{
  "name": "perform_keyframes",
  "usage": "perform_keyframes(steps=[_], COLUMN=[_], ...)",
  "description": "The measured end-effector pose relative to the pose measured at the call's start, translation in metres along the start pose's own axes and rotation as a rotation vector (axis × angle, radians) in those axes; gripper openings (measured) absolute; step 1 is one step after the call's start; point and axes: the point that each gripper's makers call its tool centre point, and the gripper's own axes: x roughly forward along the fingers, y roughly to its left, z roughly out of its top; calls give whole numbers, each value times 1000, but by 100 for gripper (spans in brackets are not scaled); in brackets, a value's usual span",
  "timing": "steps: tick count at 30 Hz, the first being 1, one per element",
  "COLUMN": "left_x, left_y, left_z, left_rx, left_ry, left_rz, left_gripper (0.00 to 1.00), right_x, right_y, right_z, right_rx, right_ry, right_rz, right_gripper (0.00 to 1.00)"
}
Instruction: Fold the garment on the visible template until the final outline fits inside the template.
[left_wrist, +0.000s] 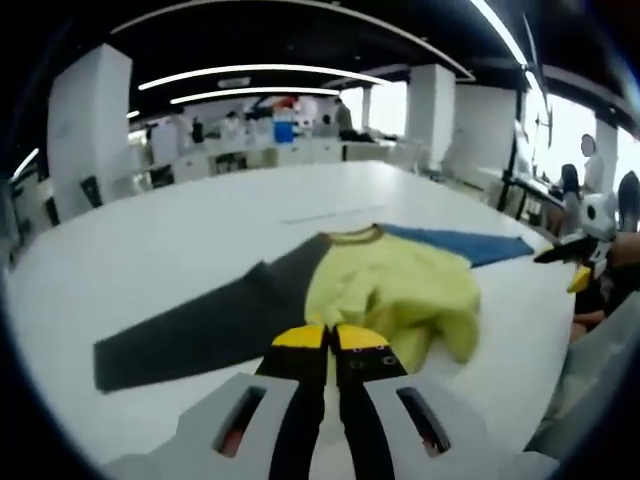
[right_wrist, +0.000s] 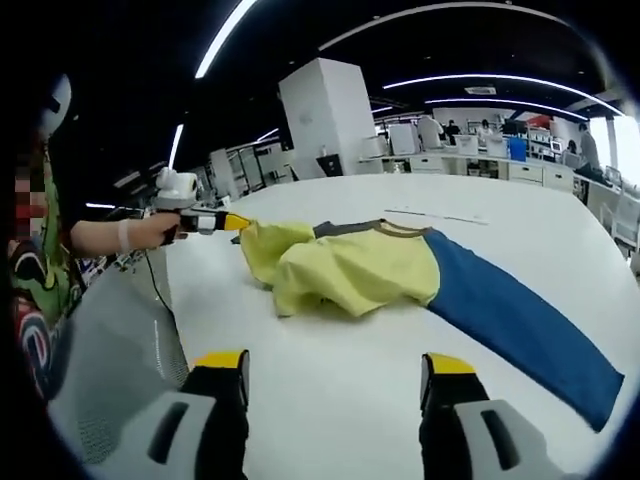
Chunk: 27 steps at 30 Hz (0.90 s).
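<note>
The white bench (right_wrist: 330, 400) takes up the lower half of both views. On it lies the garment (right_wrist: 400, 270), a yellow-bodied top with one blue sleeve (right_wrist: 520, 320) and one dark grey sleeve (left_wrist: 190, 325). In the right gripper view it sits in the middle of the frame, its long axis slanting from the bunched yellow hem at centre left down to the blue cuff at lower right. In the left gripper view the grey sleeve points to the lower left and the blue one to the upper right. The left claw (left_wrist: 331, 337) is pinched narrow on the yellow fabric at bottom centre. The right claw (right_wrist: 335, 365) stands wide apart, holding nothing, above bare bench.
</note>
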Motion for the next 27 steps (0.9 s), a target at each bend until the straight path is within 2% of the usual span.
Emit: perform_keyframes(steps=[4, 7, 9, 14, 17, 23, 27], left_x=[1, 2, 2, 2, 3, 2, 2], left_y=[-1, -1, 0, -1, -2, 0, 1], left_z=[-2, -2, -2, -3, -3, -7, -10], left_rx=[1, 4, 3, 2, -1, -2, -5], left_ry=[4, 5, 5, 8, 7, 16, 17], left_rz=[-2, -5, -5, -6, -7, -5, -5], left_gripper=[0, 0, 0, 0, 0, 0, 0], right_x=[21, 38, 49, 72, 81, 94, 105], right_y=[-1, 2, 6, 11, 8, 4, 2], right_z=[7, 13, 15, 19, 18, 19, 17], right_rx=[-124, -282, -348, -412, -467, -502, -605], right_ry=[43, 83, 107, 123, 140, 150, 174], right_rz=[-15, -20, -9, 10, 7, -13, -32], right_gripper=[53, 48, 45, 37, 36, 32, 26])
